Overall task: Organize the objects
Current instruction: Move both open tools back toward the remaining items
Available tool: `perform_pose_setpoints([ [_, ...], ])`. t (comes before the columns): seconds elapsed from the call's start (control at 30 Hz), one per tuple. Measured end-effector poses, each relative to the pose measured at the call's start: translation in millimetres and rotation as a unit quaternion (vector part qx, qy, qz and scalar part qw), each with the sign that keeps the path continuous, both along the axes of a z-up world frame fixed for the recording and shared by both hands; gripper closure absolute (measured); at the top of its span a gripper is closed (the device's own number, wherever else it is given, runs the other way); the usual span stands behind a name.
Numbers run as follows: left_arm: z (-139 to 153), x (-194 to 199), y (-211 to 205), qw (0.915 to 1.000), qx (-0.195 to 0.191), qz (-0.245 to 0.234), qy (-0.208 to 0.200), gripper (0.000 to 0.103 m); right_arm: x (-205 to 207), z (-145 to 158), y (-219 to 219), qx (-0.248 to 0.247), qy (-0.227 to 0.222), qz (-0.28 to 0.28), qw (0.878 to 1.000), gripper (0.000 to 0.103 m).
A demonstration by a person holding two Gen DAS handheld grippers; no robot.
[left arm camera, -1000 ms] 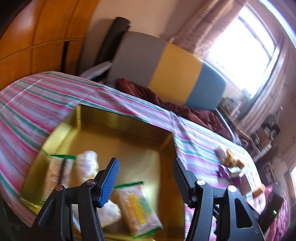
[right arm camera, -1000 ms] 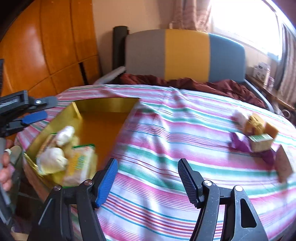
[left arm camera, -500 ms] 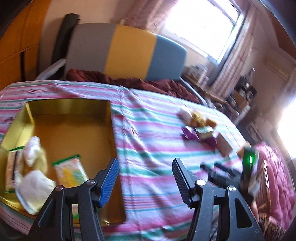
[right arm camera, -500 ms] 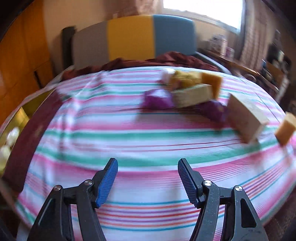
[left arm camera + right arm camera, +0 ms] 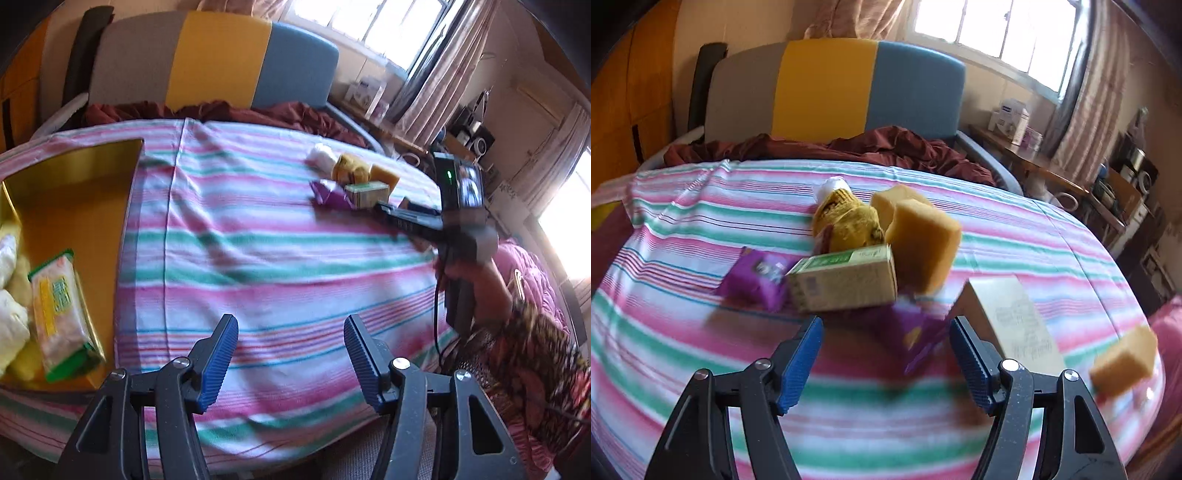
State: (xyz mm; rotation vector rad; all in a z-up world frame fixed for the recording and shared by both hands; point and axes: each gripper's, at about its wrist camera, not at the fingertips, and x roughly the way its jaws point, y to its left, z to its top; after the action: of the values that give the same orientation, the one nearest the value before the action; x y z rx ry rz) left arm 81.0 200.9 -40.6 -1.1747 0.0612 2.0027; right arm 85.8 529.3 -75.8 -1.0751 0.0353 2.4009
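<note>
A gold tray (image 5: 74, 192) at the left of the striped cloth holds a green-edged snack packet (image 5: 59, 310) and white bags (image 5: 11, 321). My left gripper (image 5: 291, 354) hangs open over bare cloth, right of the tray, with nothing between its fingers. My right gripper (image 5: 886, 354) is over the pile with its jaws opening. A purple packet (image 5: 916, 336) lies on the cloth between its pads, not pressed. Just beyond are a green-and-tan carton (image 5: 846, 280), a second purple packet (image 5: 753, 277), a yellow sponge (image 5: 923, 243) and a yellow mesh bundle (image 5: 849, 221).
A tan box (image 5: 1008, 317) and another sponge (image 5: 1123, 362) lie right of the pile near the cloth's edge. A maroon blanket (image 5: 886, 147) and a grey, yellow and blue headboard (image 5: 831, 85) stand behind. A hand (image 5: 469, 273) holds the right gripper (image 5: 391, 212).
Both views have swung right, away from the gold tray. The left gripper has come off the tray onto the cloth. The right gripper has closed in on the pile and stands slightly wider.
</note>
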Motion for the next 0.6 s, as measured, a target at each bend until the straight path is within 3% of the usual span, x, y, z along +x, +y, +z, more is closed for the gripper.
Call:
perform_pose_setpoints([
  [0.23,-7.6,2.1,8.1,0.9998,-0.021,-0.003,-0.005,0.043,-14.7,-17.0,18.6,-0.026,-0.015,0.009,1.000,0.033],
  [0.47,-17.8,-0.8,21.6,0.9991,-0.037,-0.009,-0.021,0.043,-10.5,-23.6,10.3,-0.005,-0.005,0.007,1.000,0.038],
  [0.6,-17.0,-2.4,32.2,0.9987,-0.044,-0.017,-0.018,0.043,-5.4,-23.7,6.9,0.000,0.003,-0.004,1.000,0.049],
])
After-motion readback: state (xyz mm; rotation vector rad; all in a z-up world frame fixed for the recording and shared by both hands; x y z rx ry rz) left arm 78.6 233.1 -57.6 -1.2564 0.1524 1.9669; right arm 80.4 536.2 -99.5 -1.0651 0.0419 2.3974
